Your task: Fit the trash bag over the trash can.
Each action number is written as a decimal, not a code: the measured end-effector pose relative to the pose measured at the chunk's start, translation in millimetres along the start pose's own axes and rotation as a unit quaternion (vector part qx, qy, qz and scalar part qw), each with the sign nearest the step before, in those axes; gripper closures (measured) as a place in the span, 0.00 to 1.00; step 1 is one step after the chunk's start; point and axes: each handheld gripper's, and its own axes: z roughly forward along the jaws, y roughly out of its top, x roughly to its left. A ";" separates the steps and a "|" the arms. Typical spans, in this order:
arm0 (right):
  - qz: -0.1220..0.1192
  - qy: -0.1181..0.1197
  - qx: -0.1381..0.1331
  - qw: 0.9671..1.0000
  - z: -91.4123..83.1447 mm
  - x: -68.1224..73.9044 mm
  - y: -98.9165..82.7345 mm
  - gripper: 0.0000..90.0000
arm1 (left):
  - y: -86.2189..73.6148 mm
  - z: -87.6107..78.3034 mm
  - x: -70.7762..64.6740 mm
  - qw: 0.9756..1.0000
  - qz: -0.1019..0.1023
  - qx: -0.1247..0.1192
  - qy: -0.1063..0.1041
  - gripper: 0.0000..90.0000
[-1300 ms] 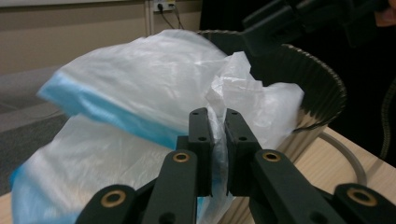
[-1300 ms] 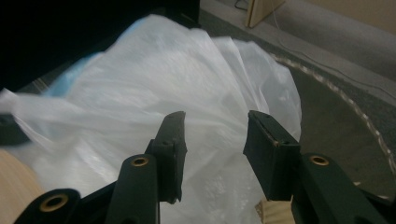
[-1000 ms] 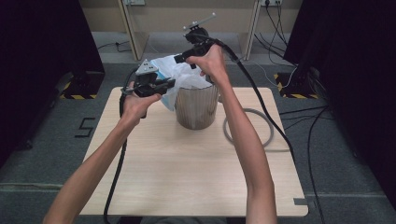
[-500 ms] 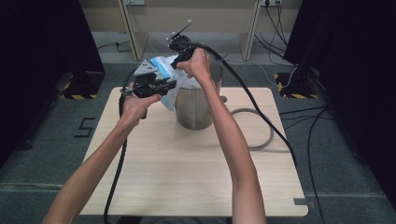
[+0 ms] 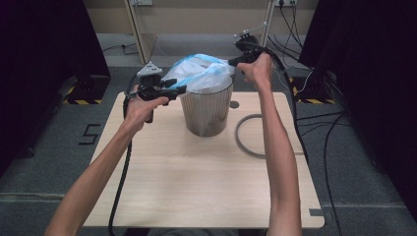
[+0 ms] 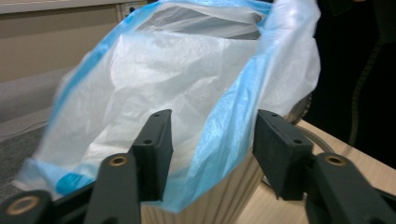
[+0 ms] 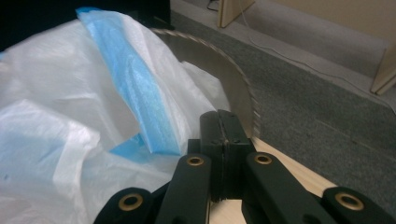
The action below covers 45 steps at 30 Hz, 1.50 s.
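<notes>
We see a thin white plastic bag w/ blue edging (image 5: 199, 73) draped over the mouth of a ribbed, translucent grey cylindrical bin (image 5: 206, 109), which stands upright on the far-centre part of the light wooden table (image 5: 196, 182). The bag is crinkled, semi-sheer, billowing above the rim; its blue band runs along the open edge. A grey ring (image 5: 251, 142) lies flat on the table just right of the bin. We read no brand or label on bag or bin; only a dark "S"-like mark (image 5: 90, 133) on the floor left of the table.

Left gripper (image 6: 212, 140): jaws wide apart, bag edge hanging between them. Right gripper (image 7: 224, 135): jaws pressed together at the bin's far rim beside the bag; whether they pinch the film, we can't tell.
</notes>
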 end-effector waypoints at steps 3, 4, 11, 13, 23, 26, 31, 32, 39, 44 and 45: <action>0.018 0.006 -0.010 1.000 2.3 -14.7 -15.8 1.00 | 1.5 4.8 -7.5 1.000 0.024 0.006 -0.005 0.75; 0.022 0.007 -0.013 1.000 3.6 -19.6 -21.3 1.00 | 1.6 6.0 -8.8 0.999 0.032 0.010 -0.005 0.80; 0.039 0.014 -0.016 0.999 7.5 -36.5 -39.6 0.98 | 1.0 7.9 -22.5 0.998 0.058 0.013 -0.011 0.94; 0.041 0.012 -0.019 0.999 4.6 -35.8 -39.3 0.85 | 0.7 7.6 -27.7 0.997 0.068 0.015 -0.013 0.95; 0.035 0.028 -0.043 0.998 -23.0 3.3 -8.7 0.47 | 2.9 9.0 -50.9 0.995 0.088 0.014 -0.037 0.96; 0.035 0.019 -0.013 0.999 -13.4 11.1 -7.3 0.47 | 1.1 7.4 -55.0 0.995 0.094 0.012 -0.042 0.96; 0.019 0.033 0.006 0.999 -4.6 17.1 -9.8 0.64 | -5.5 8.4 -57.7 0.994 0.095 0.017 -0.051 0.96; 0.011 0.033 0.007 0.999 -4.9 17.3 -10.4 0.69 | -7.5 9.1 -58.1 0.994 0.095 0.019 -0.052 0.96; -0.021 0.035 0.015 0.999 -18.4 7.3 -21.9 1.00 | -16.8 6.9 -59.0 0.994 0.092 0.019 -0.056 0.96; -0.028 0.026 0.025 0.999 -23.6 -1.5 -37.2 1.00 | -19.9 5.9 -59.4 0.994 0.094 0.023 -0.058 0.96; -0.026 0.021 0.026 0.999 -23.1 -4.0 -41.4 1.00 | -21.0 6.5 -59.3 0.994 0.093 0.024 -0.058 0.96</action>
